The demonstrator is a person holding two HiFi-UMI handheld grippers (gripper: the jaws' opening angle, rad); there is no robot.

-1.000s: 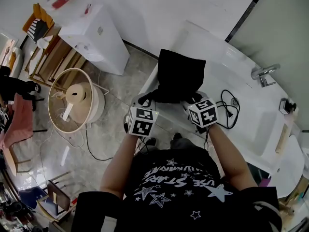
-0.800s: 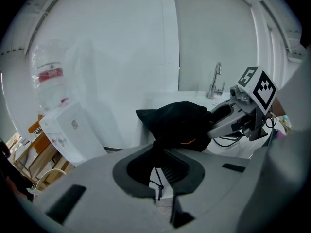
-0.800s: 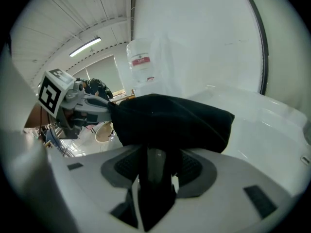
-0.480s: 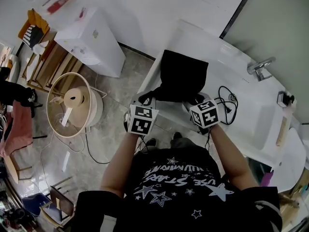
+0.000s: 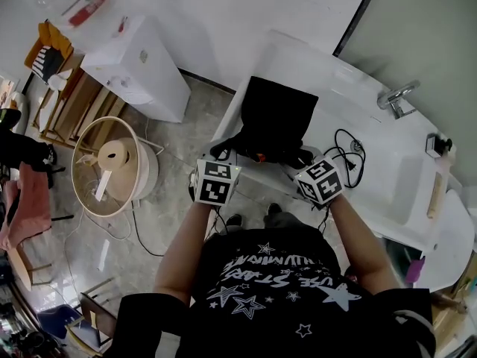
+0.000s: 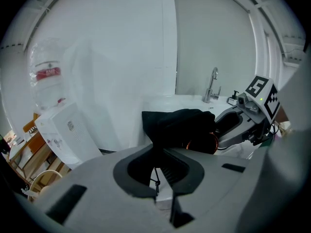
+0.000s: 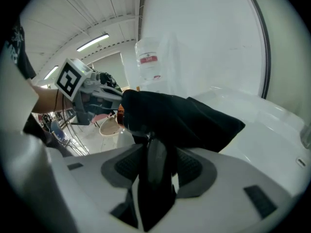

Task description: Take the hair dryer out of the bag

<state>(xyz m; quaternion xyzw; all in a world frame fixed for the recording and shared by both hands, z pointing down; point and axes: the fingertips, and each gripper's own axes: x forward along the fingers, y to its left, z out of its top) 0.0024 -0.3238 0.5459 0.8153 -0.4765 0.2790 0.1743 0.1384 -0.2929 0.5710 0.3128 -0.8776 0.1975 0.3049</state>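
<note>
A black cloth bag (image 5: 277, 118) lies on the white bathtub's rim (image 5: 246, 103), its mouth toward me. My left gripper (image 5: 222, 155) is shut on the bag's near edge (image 6: 167, 130), with a drawstring hanging below the jaws. My right gripper (image 5: 302, 160) is shut on the hair dryer's black handle (image 7: 155, 166), which fills the gap between its jaws. The dryer's orange-ringed body (image 5: 260, 157) shows at the bag's mouth (image 6: 201, 142); the rest of it is hidden under black cloth (image 7: 189, 118).
A black power cord (image 5: 346, 154) lies coiled in the tub beside my right gripper. A chrome faucet (image 5: 396, 98) stands at the far right. On the floor to the left are a white cabinet (image 5: 138, 62) and a round wooden tub (image 5: 112, 166).
The right gripper has drawn back toward me and rightward with the handle. The dryer's orange ring now shows at the bag's mouth. The left gripper stays on the bag's edge.
</note>
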